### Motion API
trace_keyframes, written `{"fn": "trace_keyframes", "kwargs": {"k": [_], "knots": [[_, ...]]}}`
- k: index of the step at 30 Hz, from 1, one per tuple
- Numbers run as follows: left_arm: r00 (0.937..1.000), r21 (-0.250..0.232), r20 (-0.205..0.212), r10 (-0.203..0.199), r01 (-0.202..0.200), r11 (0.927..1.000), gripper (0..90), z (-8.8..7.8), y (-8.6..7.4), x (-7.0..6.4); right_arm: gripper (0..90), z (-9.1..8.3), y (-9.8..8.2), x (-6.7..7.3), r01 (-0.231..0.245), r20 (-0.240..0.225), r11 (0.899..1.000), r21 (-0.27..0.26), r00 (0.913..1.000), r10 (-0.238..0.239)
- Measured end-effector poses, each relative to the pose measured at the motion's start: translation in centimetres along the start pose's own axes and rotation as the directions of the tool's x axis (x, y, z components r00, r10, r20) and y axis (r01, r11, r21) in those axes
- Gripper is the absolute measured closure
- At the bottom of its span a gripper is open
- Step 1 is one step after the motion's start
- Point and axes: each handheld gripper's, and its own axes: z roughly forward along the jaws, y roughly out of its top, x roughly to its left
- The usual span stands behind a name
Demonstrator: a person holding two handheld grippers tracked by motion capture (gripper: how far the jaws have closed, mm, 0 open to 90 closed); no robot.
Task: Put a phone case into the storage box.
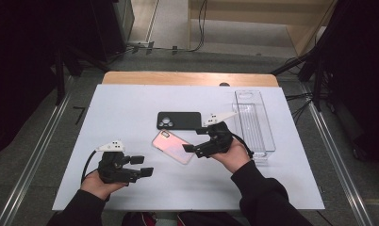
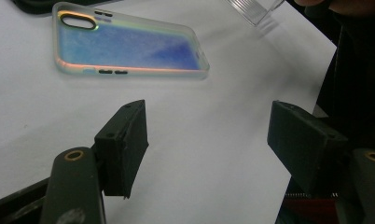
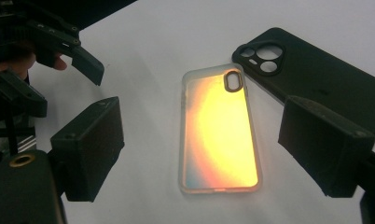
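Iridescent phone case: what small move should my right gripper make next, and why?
Probably ease the right gripper down and forward so its open jaws straddle the iridescent phone case. The case lies flat on the white table, framed between the jaws and untouched. Its camera end sits close to the black case, so grip across the long sides.

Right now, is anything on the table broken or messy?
Nothing looks broken or spilled. The shiny phone case lies flat but slanted, one corner close to the black phone case. The clear tray sits straight at the right.
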Motion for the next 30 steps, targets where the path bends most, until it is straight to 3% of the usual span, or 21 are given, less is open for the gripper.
{"fn": "trace_keyframes", "kwargs": {"k": [13, 19, 30], "knots": [[1.0, -0.005, -0.001, -0.003, 0.003, 1.0, 28.9, 0.0, 0.1, 0.0, 12.4, 3.8, 1.1, 0.0, 0.037, -0.003, 0.999, 0.019, 0.9993, -0.037], [1.0, -0.003, -0.001, -0.002, 0.002, 1.0, 28.9, 0.0, 0.0, 0.0, 12.4, 5.5, 1.4, -0.1, 0.027, -0.013, 0.999, 0.031, 0.9996, -0.027], [1.0, -0.008, 0.001, -0.003, 0.003, 1.0, 28.9, -0.1, 0.1, 0.0, 12.4, 6.9, 1.8, -0.2, 0.04, -0.001, 0.998, 0.039, 0.9992, -0.04]]}}
